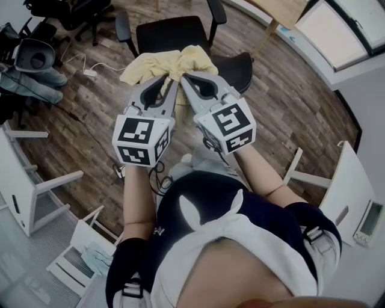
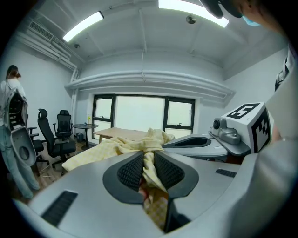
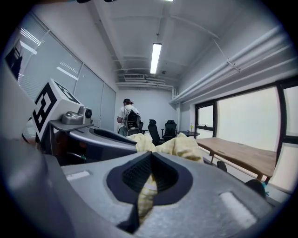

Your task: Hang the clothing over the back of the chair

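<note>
A pale yellow checked garment (image 1: 170, 62) hangs bunched above the black office chair (image 1: 180, 37), held up between both grippers. My left gripper (image 1: 173, 81) is shut on a fold of it; in the left gripper view the cloth (image 2: 150, 158) is pinched between the dark pads (image 2: 132, 170). My right gripper (image 1: 185, 78) is shut on the cloth too, and in the right gripper view a strip of yellow fabric (image 3: 148, 188) runs between its closed pads (image 3: 137, 172). The two grippers sit side by side, tips nearly touching. The chair's seat lies partly hidden under the garment.
A second black chair (image 1: 78, 12) and a person in jeans (image 1: 30, 78) are at the far left. White furniture frames (image 1: 36, 186) stand at left, a white desk (image 1: 355, 192) at right, and a wooden table (image 2: 121, 134) by the windows. Wood floor (image 1: 289, 102) surrounds the chair.
</note>
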Action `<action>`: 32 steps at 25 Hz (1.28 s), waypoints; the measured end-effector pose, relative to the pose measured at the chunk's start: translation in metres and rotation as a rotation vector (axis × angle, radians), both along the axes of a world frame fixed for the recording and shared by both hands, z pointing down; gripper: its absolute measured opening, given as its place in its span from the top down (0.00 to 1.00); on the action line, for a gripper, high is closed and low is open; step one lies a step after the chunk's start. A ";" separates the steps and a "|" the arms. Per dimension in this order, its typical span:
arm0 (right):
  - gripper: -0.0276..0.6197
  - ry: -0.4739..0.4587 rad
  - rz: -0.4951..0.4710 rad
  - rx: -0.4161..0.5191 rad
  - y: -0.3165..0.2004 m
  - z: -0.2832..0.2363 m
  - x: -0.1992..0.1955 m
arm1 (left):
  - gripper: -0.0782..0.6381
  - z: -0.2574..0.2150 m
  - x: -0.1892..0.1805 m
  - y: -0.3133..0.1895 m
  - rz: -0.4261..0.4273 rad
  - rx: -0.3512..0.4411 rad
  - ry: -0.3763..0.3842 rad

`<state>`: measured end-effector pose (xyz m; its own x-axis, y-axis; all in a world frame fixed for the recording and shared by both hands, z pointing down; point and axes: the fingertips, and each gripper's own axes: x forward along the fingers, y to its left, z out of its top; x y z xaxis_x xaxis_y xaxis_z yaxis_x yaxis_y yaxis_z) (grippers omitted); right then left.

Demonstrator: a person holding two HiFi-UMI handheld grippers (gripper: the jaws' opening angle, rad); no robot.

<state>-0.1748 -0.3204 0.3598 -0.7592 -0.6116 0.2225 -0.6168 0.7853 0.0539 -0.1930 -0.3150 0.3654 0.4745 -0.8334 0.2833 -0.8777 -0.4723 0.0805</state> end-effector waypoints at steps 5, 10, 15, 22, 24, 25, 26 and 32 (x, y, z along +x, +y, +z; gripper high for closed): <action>0.96 0.001 -0.002 -0.006 0.000 0.001 0.001 | 0.77 -0.007 0.000 0.010 -0.007 -0.013 0.096; 0.96 -0.007 0.009 0.001 -0.001 -0.001 0.002 | 0.77 -0.020 -0.005 0.017 -0.035 0.016 0.097; 0.96 -0.060 0.018 0.010 0.001 -0.008 0.007 | 0.77 -0.024 -0.008 0.022 -0.065 0.033 0.087; 0.96 -0.121 0.051 0.039 0.002 -0.021 0.021 | 0.77 -0.033 -0.008 0.026 -0.087 0.054 0.104; 0.96 -0.132 0.061 0.057 0.004 -0.026 0.025 | 0.77 -0.035 -0.009 0.027 -0.096 0.059 0.109; 0.95 -0.140 0.066 0.069 0.006 -0.029 0.028 | 0.77 -0.036 -0.010 0.029 -0.105 0.062 0.109; 0.96 -0.148 0.072 0.081 0.008 -0.032 0.030 | 0.77 -0.037 -0.012 0.030 -0.119 0.066 0.109; 0.96 -0.166 0.094 0.114 0.021 -0.040 0.041 | 0.77 -0.041 -0.014 0.043 -0.161 0.086 0.132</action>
